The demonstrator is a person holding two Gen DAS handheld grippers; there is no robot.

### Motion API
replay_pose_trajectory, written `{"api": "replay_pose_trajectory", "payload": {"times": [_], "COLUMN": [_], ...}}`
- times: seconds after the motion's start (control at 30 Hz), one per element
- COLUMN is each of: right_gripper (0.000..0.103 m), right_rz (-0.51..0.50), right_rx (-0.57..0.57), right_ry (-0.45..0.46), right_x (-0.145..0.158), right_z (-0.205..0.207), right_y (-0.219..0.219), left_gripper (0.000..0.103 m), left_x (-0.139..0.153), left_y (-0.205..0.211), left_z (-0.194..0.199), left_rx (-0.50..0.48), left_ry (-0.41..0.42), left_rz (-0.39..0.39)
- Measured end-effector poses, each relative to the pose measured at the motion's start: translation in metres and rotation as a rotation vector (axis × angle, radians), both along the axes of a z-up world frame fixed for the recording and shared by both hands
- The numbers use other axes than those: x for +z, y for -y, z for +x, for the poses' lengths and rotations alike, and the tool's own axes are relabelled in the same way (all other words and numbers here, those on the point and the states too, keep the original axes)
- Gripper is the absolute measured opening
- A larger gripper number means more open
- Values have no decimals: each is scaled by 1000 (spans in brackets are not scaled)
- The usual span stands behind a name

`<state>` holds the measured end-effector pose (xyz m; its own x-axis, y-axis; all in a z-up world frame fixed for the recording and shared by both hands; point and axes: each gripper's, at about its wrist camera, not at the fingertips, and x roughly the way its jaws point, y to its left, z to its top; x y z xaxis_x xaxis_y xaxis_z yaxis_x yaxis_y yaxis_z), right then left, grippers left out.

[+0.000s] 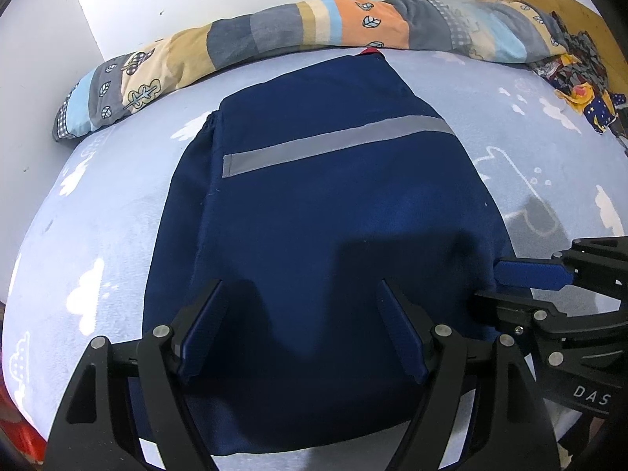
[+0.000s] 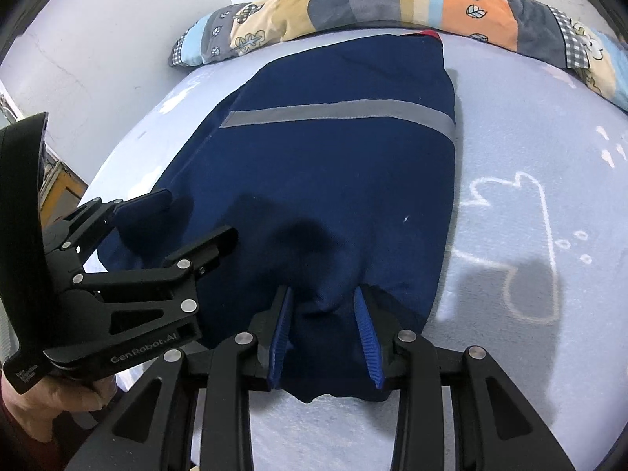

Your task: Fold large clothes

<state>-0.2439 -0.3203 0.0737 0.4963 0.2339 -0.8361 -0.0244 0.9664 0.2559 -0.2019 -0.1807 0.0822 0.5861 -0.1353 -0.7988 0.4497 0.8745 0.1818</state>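
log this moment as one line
garment: navy garment folded on bed | left gripper: open over near edge | right gripper: shut on near hem

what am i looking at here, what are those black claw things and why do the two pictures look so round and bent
Those black claws are two hand-held grippers, not a robot arm. A person holds one in each hand; part of a hand shows at the lower left of the right wrist picture. Each gripper carries a fisheye camera looking along its own fingers, which bends the picture.

The left wrist picture looks past the left gripper. Its jaws stand wide open just above the cloth, holding nothing. The right wrist picture looks past the right gripper, whose blue pads pinch a bunched fold at the near edge of the navy garment.

That garment, with a grey reflective stripe, lies partly folded on a light blue bed sheet printed with white clouds. A rolled patchwork quilt lies along the far side by the wall.
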Motion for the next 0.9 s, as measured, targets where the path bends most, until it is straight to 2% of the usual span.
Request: {"api": "replay_pose_trajectory", "payload": {"times": [0.13, 0.27, 0.33, 0.43, 0.53, 0.67, 0.73, 0.8, 0.9], "right_gripper": [36, 37, 46, 50, 51, 53, 61, 66, 68], "right_rz": [30, 84, 115, 186, 280, 392, 422, 438, 447], "right_rx": [-9, -68, -128, -208, -257, -295, -304, -299, -290], "right_ry": [4, 50, 68, 52, 8, -43, -52, -65, -86], "right_x": [5, 21, 26, 23, 11, -2, -5, -11, -19], "right_z": [0, 0, 0, 1, 3, 7, 7, 10, 19], "right_y": [3, 29, 48, 74, 90, 100, 102, 103, 103], "left_gripper": [78, 78, 78, 78, 78, 78, 78, 78, 79], "left_x": [1, 14, 21, 24, 23, 16, 9, -3, -17], "left_y": [-1, -18, -34, -56, -83, -117, -128, -141, -158], "left_z": [2, 12, 21, 36, 55, 72, 78, 88, 99], "left_rx": [-1, 31, 73, 144, 230, 278, 282, 285, 319], "left_ry": [-14, -52, -63, -92, -168, -278, -339, -432, -515], "left_rz": [-15, -122, -185, -231, -283, -394, -444, -509, -593]}}
